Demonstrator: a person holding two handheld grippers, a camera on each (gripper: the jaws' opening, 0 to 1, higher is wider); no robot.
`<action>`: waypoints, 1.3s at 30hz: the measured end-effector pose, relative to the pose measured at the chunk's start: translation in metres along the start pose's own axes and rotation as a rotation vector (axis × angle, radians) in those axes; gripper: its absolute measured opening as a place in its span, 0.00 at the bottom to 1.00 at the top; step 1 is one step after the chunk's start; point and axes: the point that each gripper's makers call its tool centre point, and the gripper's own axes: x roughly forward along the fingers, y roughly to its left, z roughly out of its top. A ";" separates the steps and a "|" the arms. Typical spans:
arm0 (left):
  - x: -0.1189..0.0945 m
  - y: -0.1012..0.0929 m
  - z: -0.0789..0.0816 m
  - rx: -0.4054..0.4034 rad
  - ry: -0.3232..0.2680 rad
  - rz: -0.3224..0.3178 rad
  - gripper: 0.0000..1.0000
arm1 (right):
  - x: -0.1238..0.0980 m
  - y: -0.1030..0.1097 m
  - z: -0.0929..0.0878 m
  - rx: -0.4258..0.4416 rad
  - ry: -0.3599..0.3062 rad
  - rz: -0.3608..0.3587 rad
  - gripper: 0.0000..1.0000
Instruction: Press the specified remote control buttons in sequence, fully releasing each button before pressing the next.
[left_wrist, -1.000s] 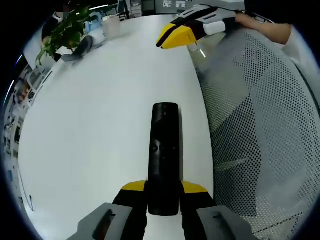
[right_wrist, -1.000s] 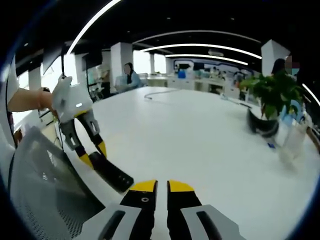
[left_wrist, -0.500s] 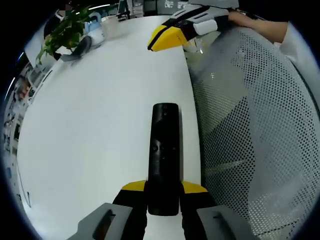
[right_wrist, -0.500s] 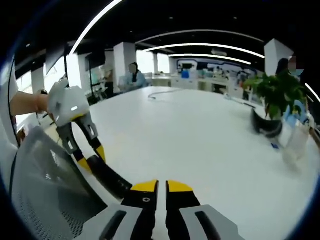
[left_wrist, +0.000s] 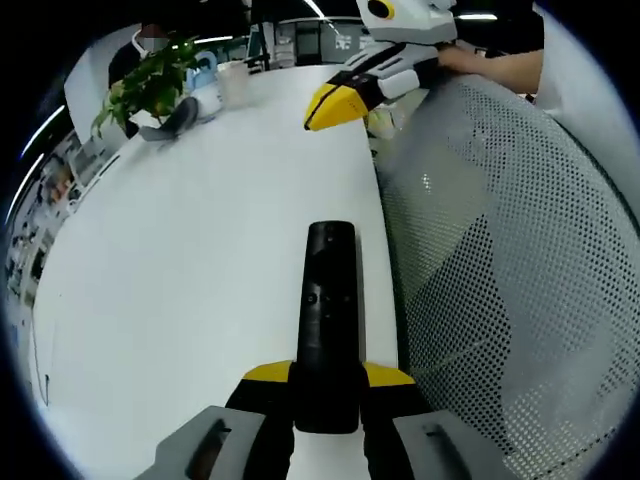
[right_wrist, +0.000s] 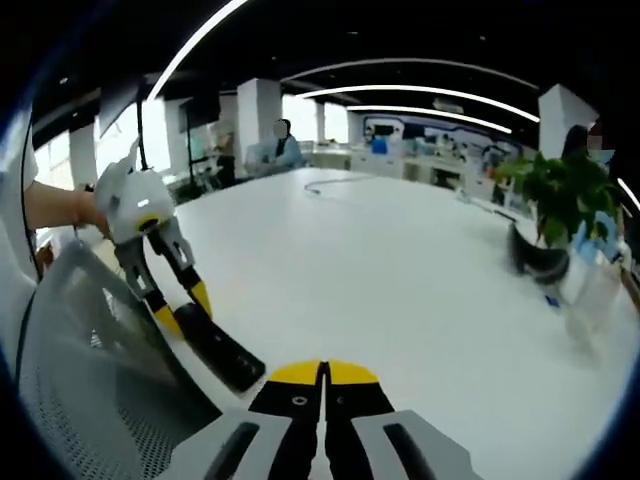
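Over the white table (left_wrist: 190, 260), beside a mesh chair back (left_wrist: 500, 270), the left gripper (left_wrist: 327, 385) clamps the black remote control (left_wrist: 328, 300) by its near end, while the right gripper (right_wrist: 323, 375), its 2 jaws together, hovers apart, seemingly approaching a press that needs lowering onto a button.

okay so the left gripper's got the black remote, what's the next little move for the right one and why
Probably bring the right gripper down toward the slim black remote control. The left gripper is shut on the remote's near end, holding it over the white table, while the right gripper hovers beyond it with jaws shut, touching no button.
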 end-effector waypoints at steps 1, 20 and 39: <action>0.000 0.000 -0.001 -0.009 -0.021 -0.003 0.23 | 0.000 0.001 0.001 -0.004 -0.002 0.001 0.00; -0.002 -0.001 0.003 -0.056 -0.260 0.019 0.23 | 0.007 0.021 -0.013 -0.109 0.103 0.123 0.00; -0.002 -0.004 0.003 -0.065 -0.277 0.024 0.24 | 0.033 0.073 -0.027 -0.362 0.316 0.522 0.00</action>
